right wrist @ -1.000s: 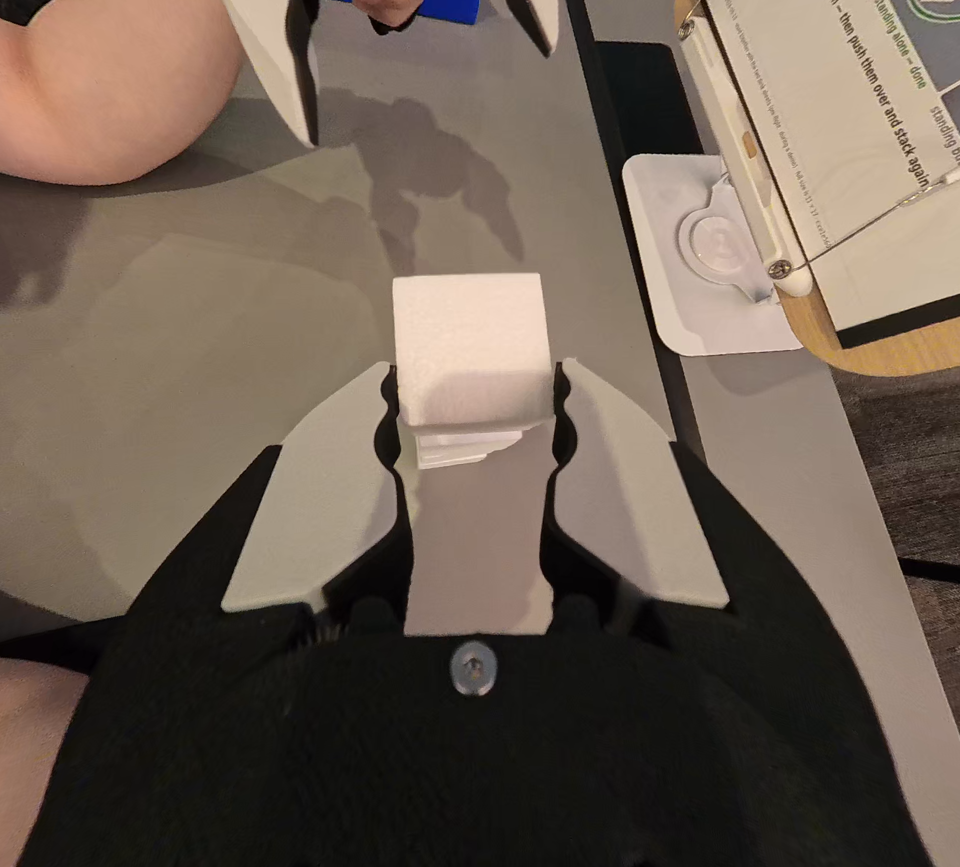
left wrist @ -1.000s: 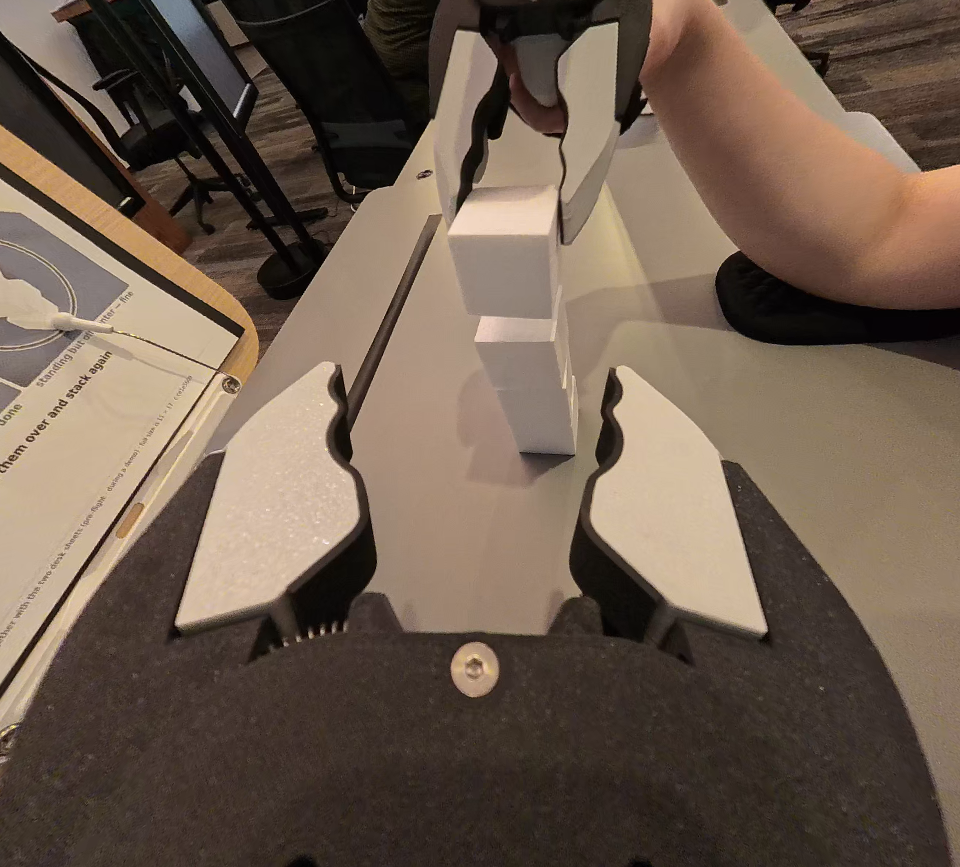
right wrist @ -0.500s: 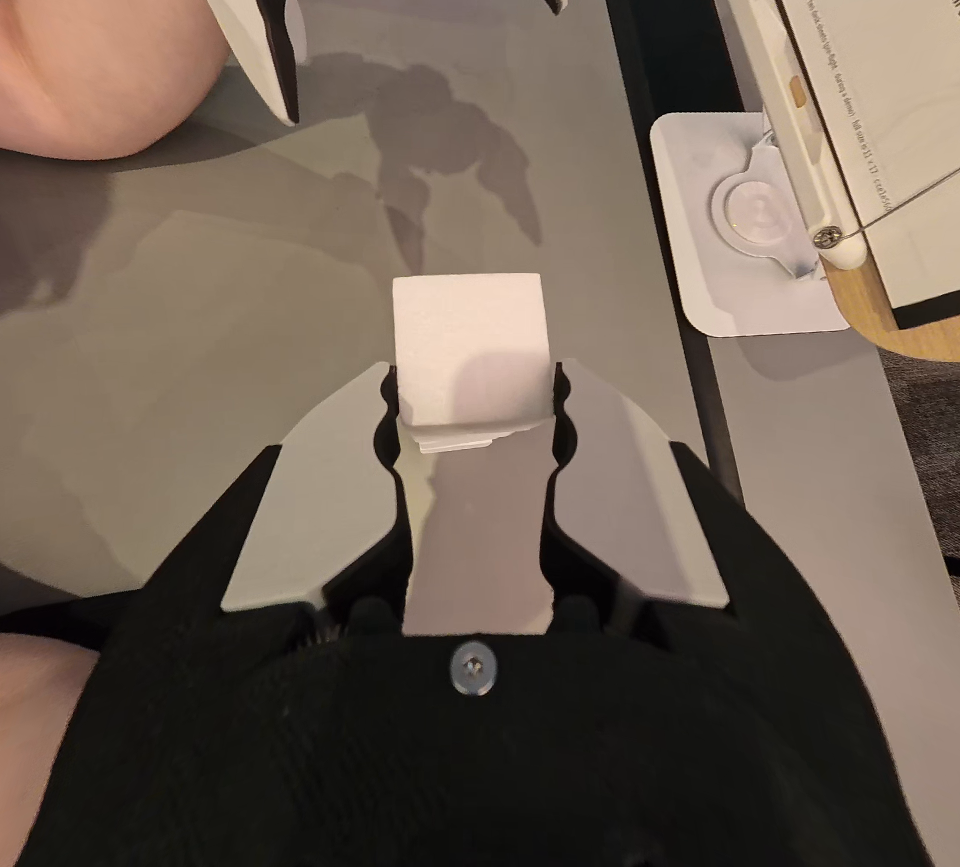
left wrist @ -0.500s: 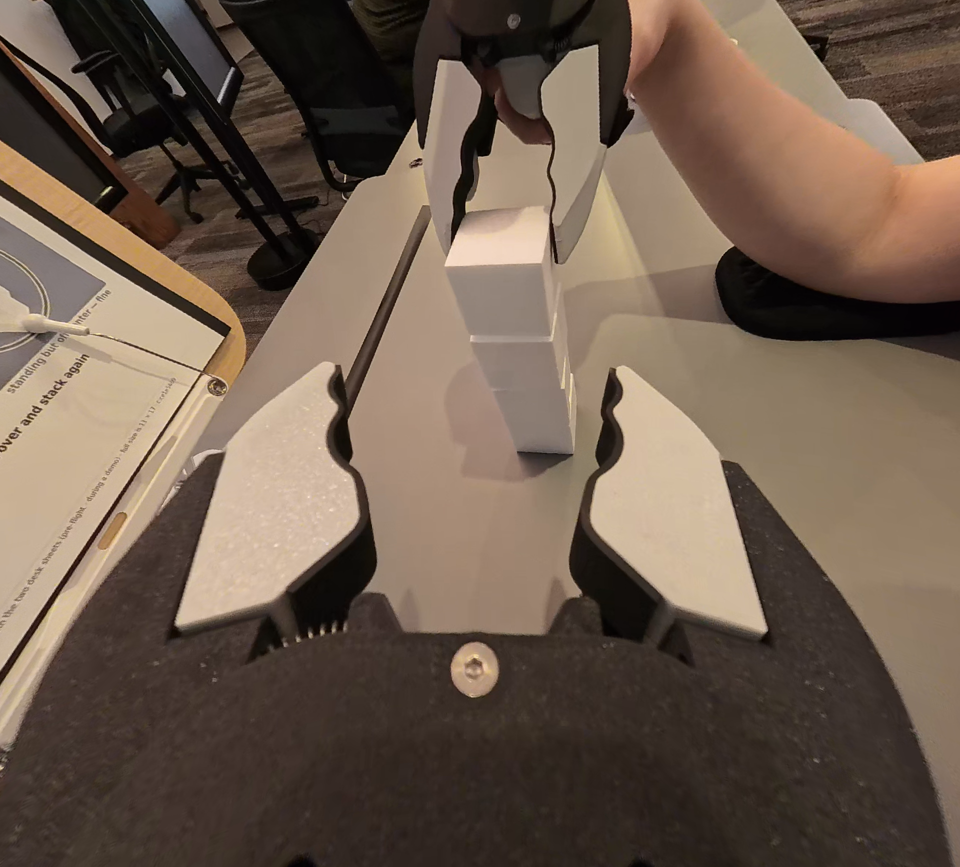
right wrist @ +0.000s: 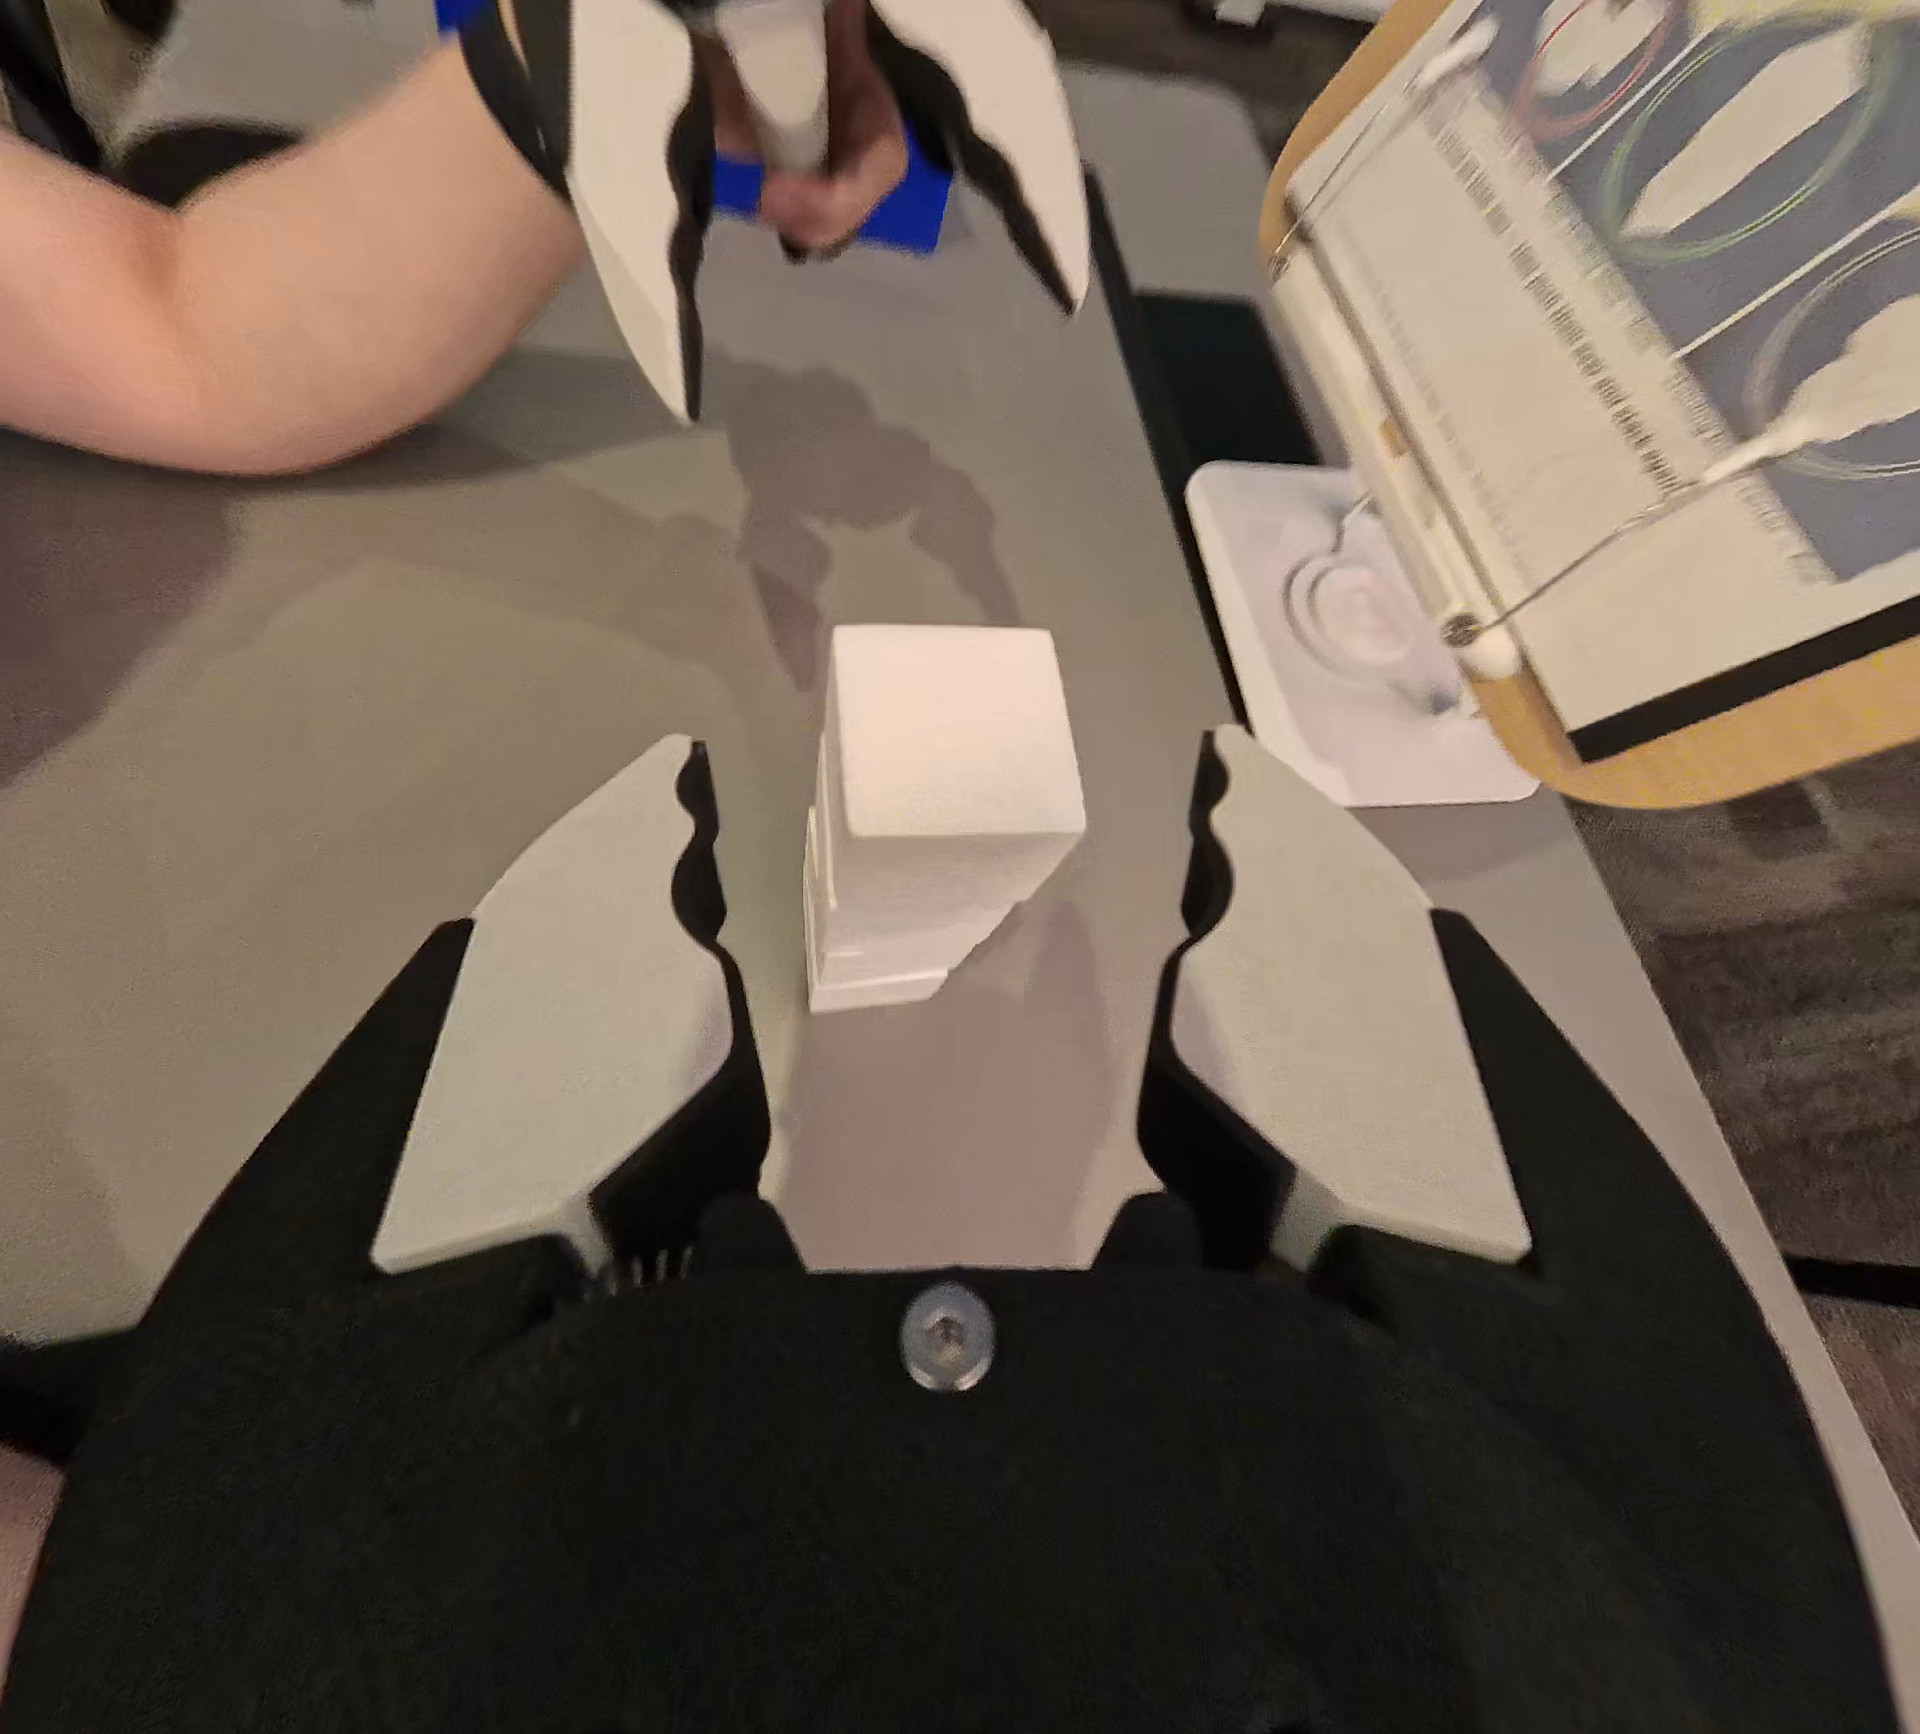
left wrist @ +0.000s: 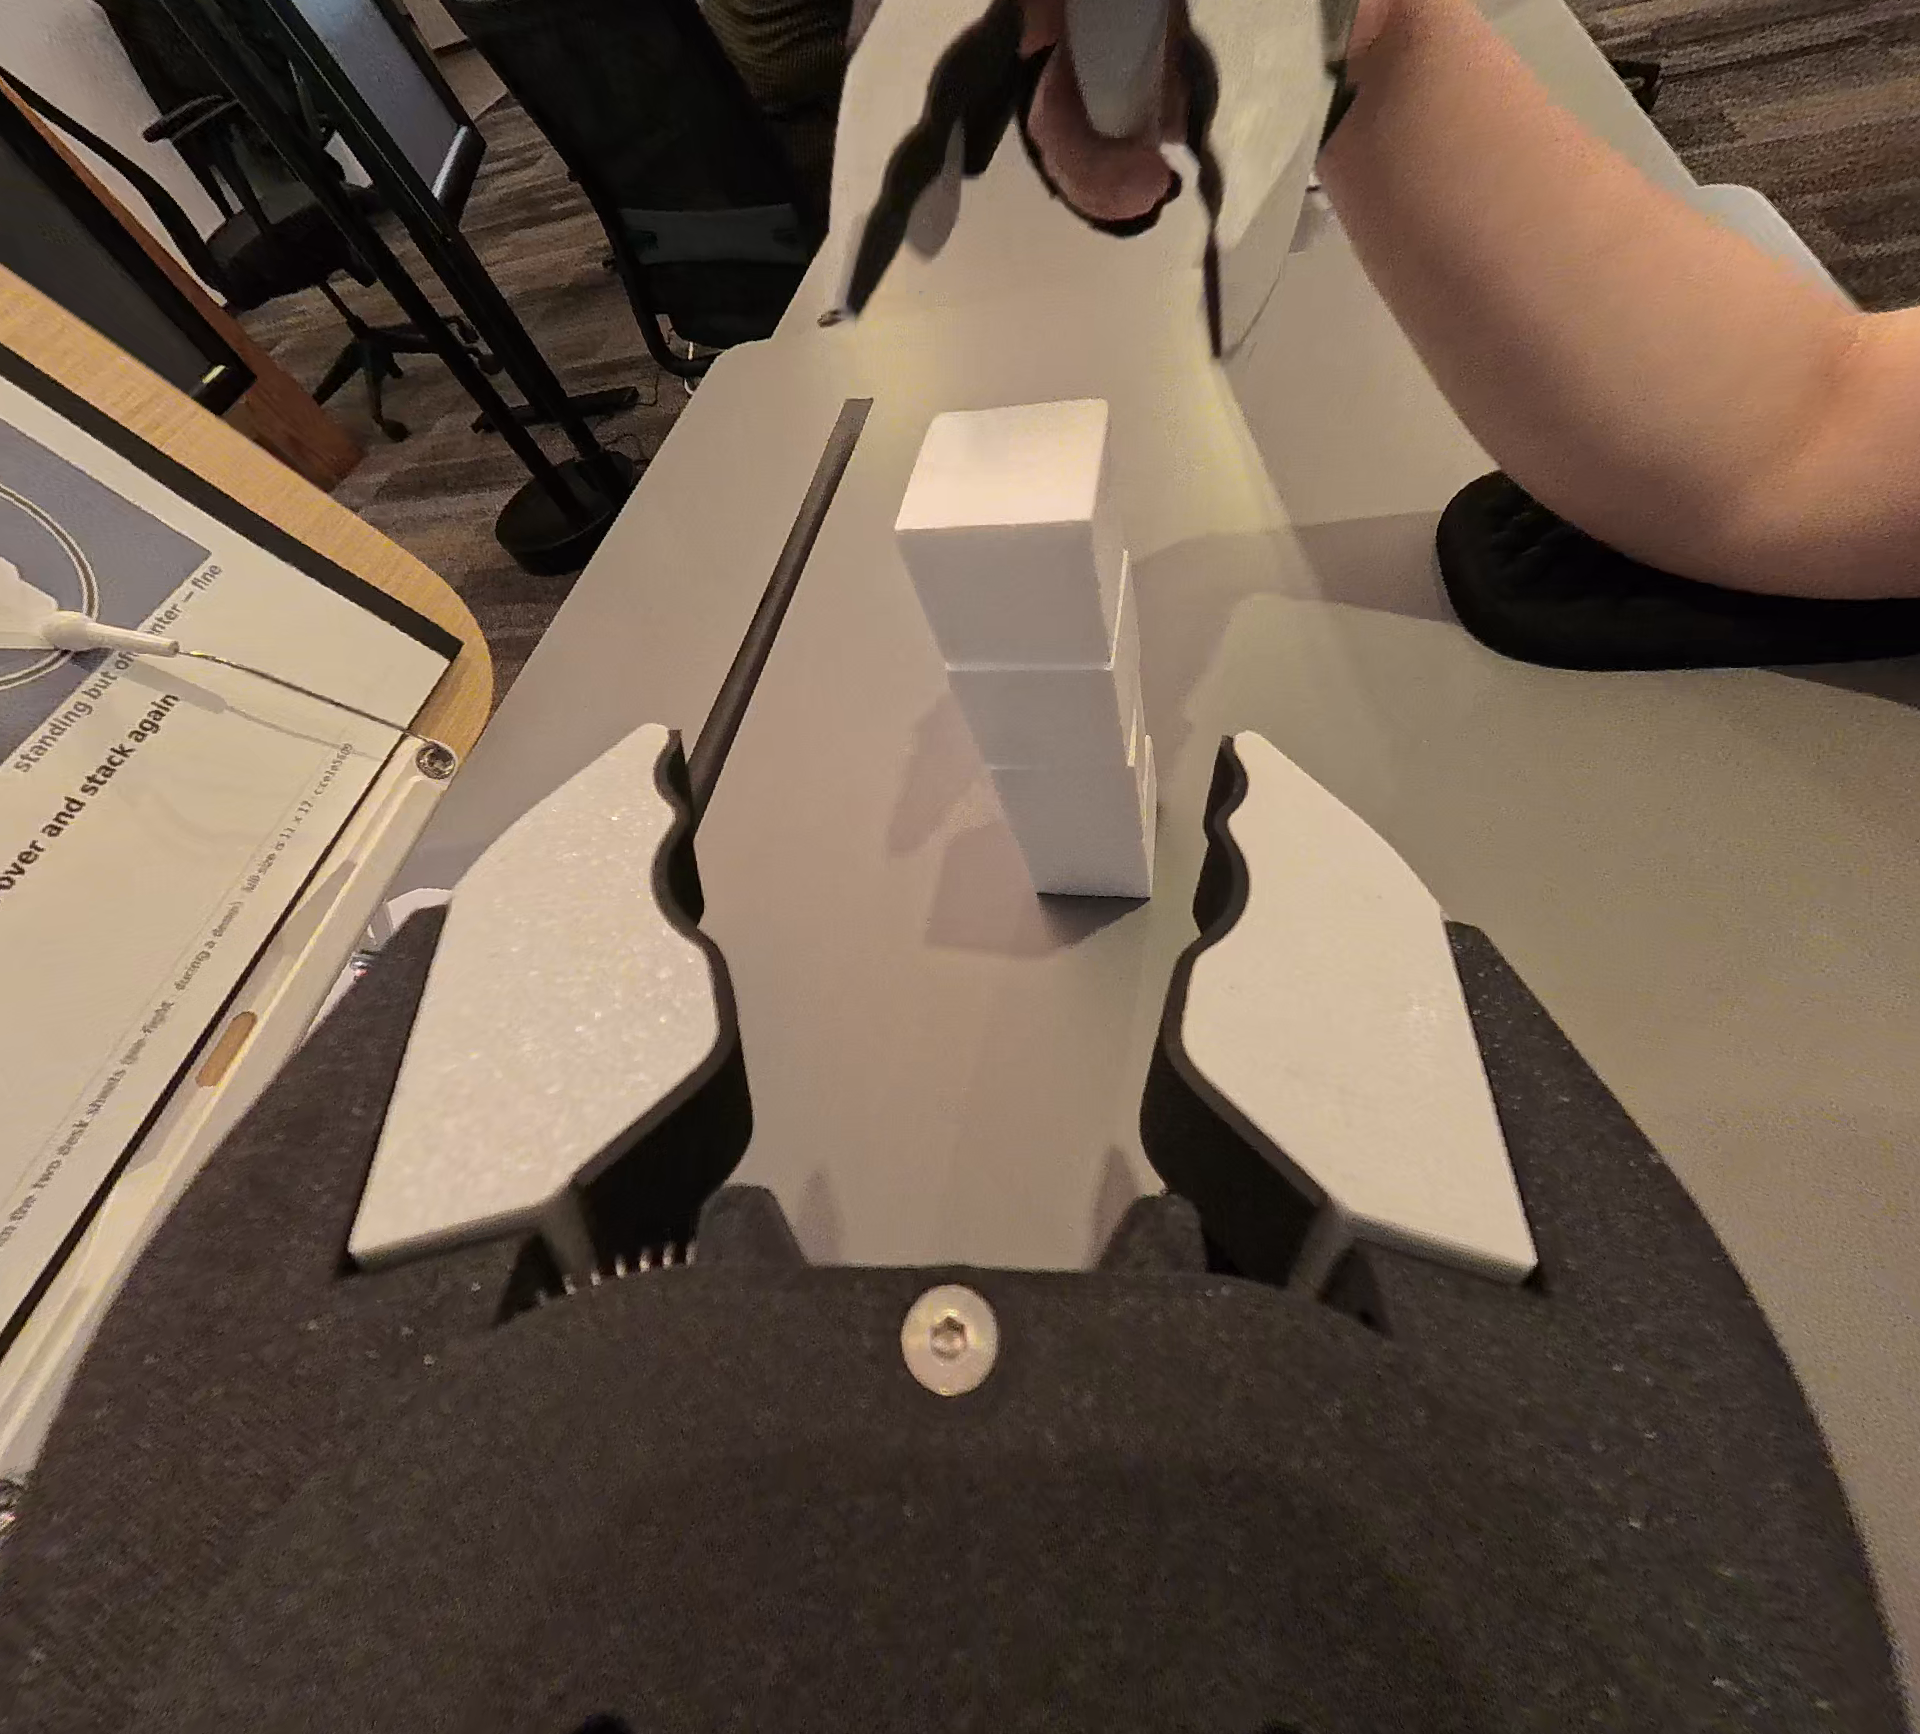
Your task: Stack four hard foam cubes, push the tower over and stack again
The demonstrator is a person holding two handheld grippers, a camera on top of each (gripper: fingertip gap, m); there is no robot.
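Left gripper (left wrist: 945, 863) low, jaws spread, empty, flanking the tower's base, likely guarding. Foam cube tower (left wrist: 1029, 645) stands free mid-table (left wrist: 1558, 905), slightly staggered. Beyond it, right gripper (left wrist: 1039, 302) hangs above, fingers parted, empty; release looks done.

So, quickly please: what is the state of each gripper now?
Left gripper: open, holding nothing; the cube tower stands just ahead of its fingers.
Right gripper: open, holding nothing, clear of the tower.
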